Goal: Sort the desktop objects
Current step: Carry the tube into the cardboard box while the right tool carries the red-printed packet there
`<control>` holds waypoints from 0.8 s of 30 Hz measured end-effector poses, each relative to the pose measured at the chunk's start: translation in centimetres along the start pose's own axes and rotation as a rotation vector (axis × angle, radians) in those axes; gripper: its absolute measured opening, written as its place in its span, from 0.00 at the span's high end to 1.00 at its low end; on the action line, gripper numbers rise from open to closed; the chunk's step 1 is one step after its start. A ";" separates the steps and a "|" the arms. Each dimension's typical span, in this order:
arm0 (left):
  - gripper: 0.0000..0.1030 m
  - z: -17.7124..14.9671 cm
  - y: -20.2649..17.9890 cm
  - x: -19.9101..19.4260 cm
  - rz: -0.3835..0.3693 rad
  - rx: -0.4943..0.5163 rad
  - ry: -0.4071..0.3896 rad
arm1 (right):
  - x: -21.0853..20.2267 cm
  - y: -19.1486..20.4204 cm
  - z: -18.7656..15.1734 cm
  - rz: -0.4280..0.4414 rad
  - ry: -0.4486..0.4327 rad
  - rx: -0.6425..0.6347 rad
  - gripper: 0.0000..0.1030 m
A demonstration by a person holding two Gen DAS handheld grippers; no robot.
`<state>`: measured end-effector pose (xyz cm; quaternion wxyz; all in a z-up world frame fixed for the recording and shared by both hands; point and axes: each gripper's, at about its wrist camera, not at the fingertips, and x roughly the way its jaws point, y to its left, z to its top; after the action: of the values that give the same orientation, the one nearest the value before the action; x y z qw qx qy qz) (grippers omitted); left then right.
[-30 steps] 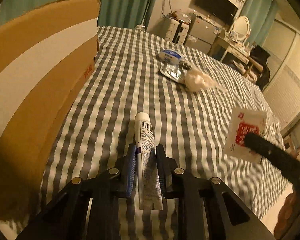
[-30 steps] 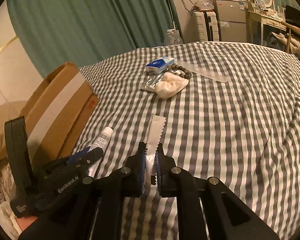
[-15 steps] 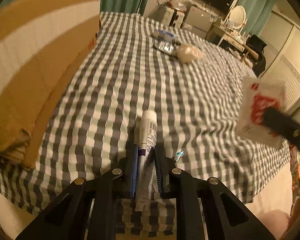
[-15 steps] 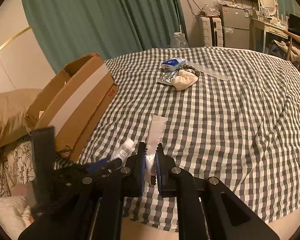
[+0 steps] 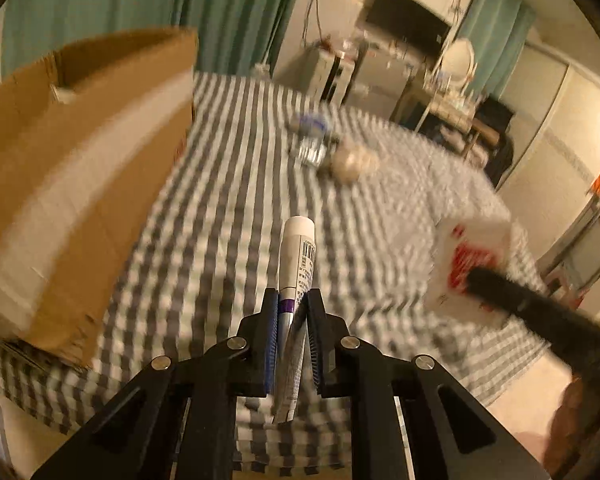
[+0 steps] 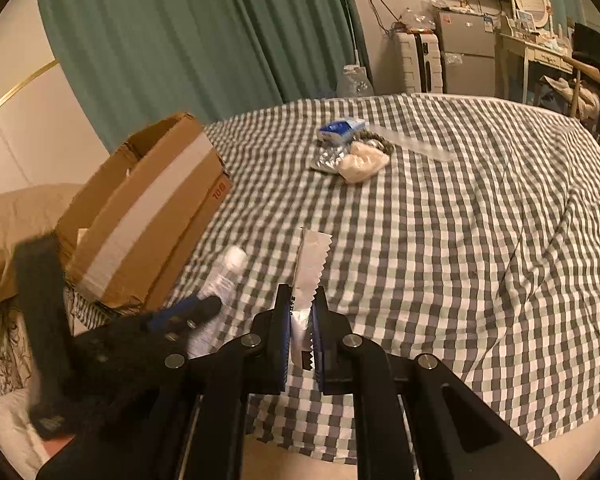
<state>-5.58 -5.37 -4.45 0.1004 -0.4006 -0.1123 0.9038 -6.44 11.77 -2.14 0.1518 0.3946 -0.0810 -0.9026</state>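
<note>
A white tube (image 5: 298, 248) with a purple band is clamped in my left gripper (image 5: 293, 300), cap pointing away; the jaws are closing tighter on it, and it hangs above the checked bedcover (image 5: 228, 184). My right gripper (image 6: 301, 300) is shut on a white sachet (image 6: 314, 256) with serrated edges; the left wrist view shows the sachet's red print (image 5: 472, 256). An open cardboard box (image 6: 148, 208) sits at the left, and the left gripper (image 6: 204, 306) with the tube (image 6: 226, 276) hovers near its front corner. In the blurred left wrist view the box (image 5: 80, 168) fills the left side.
At the far middle of the bed lie a blue-white pack (image 6: 340, 128), a foil blister sheet (image 6: 328, 162), a cream bundle (image 6: 362, 162), a bead bracelet (image 6: 376, 142) and a clear strip (image 6: 416, 144). A pillow (image 6: 16, 224) lies behind the box. The bed's near edge runs below both grippers.
Both grippers have lifted off the bedcover with tube and sachet. The left one keeps rising beside the box, blurring its view; the right one has held still lately.
</note>
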 end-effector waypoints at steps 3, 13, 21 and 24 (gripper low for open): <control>0.87 2.3 0.4 -3.1 -0.014 -0.013 -0.086 | -1.2 2.0 1.7 0.021 -0.039 -0.037 0.91; 0.87 9.6 7.9 -10.7 0.075 -0.050 -0.241 | 1.0 15.1 7.3 0.232 -0.042 -0.212 0.92; 0.87 9.5 15.3 -10.7 0.220 -0.071 -0.177 | 5.9 20.7 7.1 0.268 0.043 -0.261 0.91; 0.84 9.1 17.0 -10.3 0.245 -0.100 -0.158 | 6.9 21.2 7.5 0.244 0.055 -0.253 0.83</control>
<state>-7.12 -25.49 3.93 -0.0399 -0.3432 -0.1150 0.9313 -11.92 -10.35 3.85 0.3109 0.3844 -0.0100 -0.8692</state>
